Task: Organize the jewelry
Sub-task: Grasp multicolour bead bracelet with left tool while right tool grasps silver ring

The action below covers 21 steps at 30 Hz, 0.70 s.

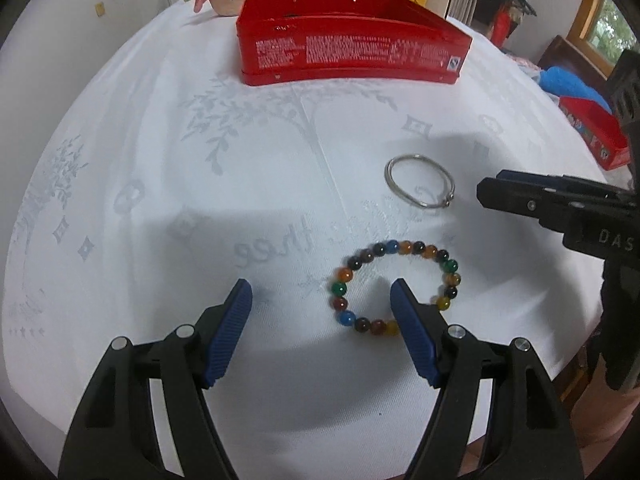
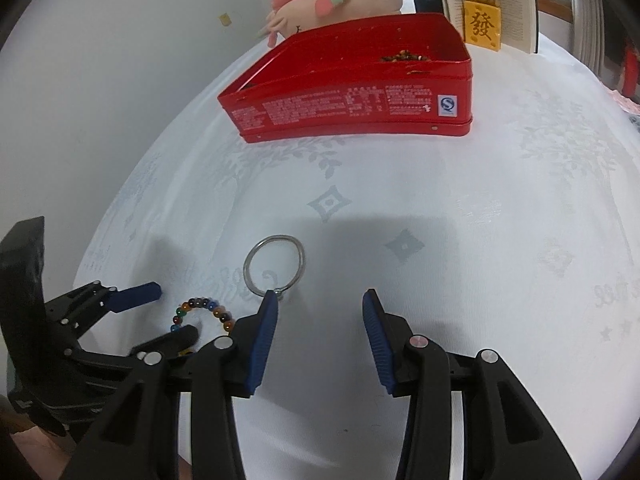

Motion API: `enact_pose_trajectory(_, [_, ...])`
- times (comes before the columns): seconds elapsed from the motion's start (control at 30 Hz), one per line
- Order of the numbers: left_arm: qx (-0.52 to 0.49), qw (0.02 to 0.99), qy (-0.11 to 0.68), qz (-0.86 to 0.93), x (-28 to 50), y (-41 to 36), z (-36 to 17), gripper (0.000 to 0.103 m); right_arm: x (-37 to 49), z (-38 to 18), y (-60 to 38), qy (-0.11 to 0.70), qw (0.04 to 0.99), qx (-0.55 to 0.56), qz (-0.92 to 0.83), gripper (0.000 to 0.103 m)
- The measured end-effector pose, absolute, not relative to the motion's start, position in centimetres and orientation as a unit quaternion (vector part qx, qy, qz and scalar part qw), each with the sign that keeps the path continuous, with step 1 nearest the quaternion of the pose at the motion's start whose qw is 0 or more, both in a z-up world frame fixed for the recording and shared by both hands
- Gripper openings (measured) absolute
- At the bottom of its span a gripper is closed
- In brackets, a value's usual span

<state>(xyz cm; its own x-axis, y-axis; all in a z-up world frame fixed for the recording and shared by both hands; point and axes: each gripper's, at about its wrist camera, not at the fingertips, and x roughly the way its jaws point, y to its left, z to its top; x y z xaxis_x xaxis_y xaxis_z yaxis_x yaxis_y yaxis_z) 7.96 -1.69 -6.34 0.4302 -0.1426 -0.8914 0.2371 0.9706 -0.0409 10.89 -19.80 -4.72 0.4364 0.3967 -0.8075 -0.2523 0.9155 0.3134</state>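
Observation:
A bracelet of coloured beads (image 1: 394, 286) lies on the white tablecloth; it also shows in the right wrist view (image 2: 208, 310). My left gripper (image 1: 320, 292) is open, its right finger tip inside the bead ring, its left finger on bare cloth. A thin silver bangle (image 1: 420, 180) lies beyond the beads; it also shows in the right wrist view (image 2: 275, 264). My right gripper (image 2: 320, 300) is open just in front of the bangle, its left fingertip at the bangle's clasp. An open red tin box (image 1: 352, 48) stands farther back, with some small items inside in the right wrist view (image 2: 360, 76).
A pink plush toy (image 2: 336, 0) and an upright card with a cartoon figure (image 2: 482, 4) stand behind the box. A smaller red box (image 1: 596, 132) and a blue object (image 1: 572, 84) lie at the table's right edge. The white tablecloth (image 1: 160, 160) covers the table.

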Motion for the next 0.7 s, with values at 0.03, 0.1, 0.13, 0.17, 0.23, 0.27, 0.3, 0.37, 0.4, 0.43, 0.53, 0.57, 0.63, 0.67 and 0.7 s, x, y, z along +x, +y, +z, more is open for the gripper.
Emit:
enact_pose_trajectory(0.03, [0.049,0.845,0.521,-0.112,8.0,-1.9,-6.5,0.071,11.0,-4.8,-19.6,0.496,0.844,0.071,0.193,0.044])
enact_pose_trajectory(0.1, [0.052,0.847,0.518,-0.112,8.0,-2.0,-6.6,0.067,11.1,-4.9,-19.5,0.497,0.843,0.069,0.193,0.044])
enact_pose_trajectory(0.13, [0.056,0.848,0.515,-0.110,8.0,-2.0,-6.5,0.059,11.2,-4.9,-19.4,0.498,0.843,0.069,0.193,0.044])
enact_pose_trajectory(0.17, [0.059,0.849,0.513,-0.108,8.0,-2.0,-6.5,0.052,11.4,-4.9,-19.2,0.498,0.843,0.068,0.193,0.044])
enact_pose_trajectory(0.23, [0.061,0.852,0.510,-0.104,8.1,-2.0,-6.5,0.040,11.7,-4.8,-18.9,0.499,0.842,0.065,0.192,0.044])
enact_pose_trajectory(0.27, [0.062,0.852,0.510,-0.100,8.3,-1.7,-6.4,0.031,11.9,-4.9,-18.8,0.501,0.842,0.065,0.192,0.044])
enact_pose_trajectory(0.3, [0.062,0.853,0.509,-0.098,8.3,-1.6,-6.4,0.026,12.0,-4.9,-18.7,0.501,0.841,0.065,0.193,0.044])
enact_pose_trajectory(0.37, [0.059,0.854,0.510,-0.090,8.5,-1.1,-6.4,0.008,12.4,-4.9,-18.6,0.506,0.836,0.070,0.199,0.044])
enact_pose_trajectory(0.4, [0.053,0.854,0.511,-0.088,8.6,-0.7,-6.3,0.008,12.5,-5.0,-18.6,0.509,0.834,0.073,0.201,0.044])
enact_pose_trajectory(0.43, [0.043,0.853,0.513,-0.092,8.8,-0.2,-6.3,0.007,12.8,-5.0,-18.5,0.513,0.831,0.076,0.203,0.045])
enact_pose_trajectory(0.53, [0.029,0.856,0.510,-0.081,9.2,0.9,-6.1,0.007,13.2,-5.0,-18.3,0.527,0.821,0.082,0.204,0.045])
enact_pose_trajectory(0.57, [0.025,0.857,0.509,-0.075,9.4,1.2,-6.0,0.007,13.2,-5.0,-18.2,0.531,0.817,0.085,0.207,0.044])
enact_pose_trajectory(0.63, [0.013,0.856,0.510,-0.078,9.7,1.8,-5.9,0.007,13.2,-5.1,-17.9,0.539,0.810,0.088,0.212,0.044])
enact_pose_trajectory(0.67, [0.009,0.857,0.509,-0.077,9.8,2.1,-5.8,0.007,13.2,-5.1,-17.8,0.542,0.809,0.090,0.210,0.043])
enact_pose_trajectory(0.7, [0.009,0.858,0.508,-0.075,9.9,2.2,-5.8,0.007,13.3,-5.2,-17.7,0.547,0.806,0.095,0.205,0.039])
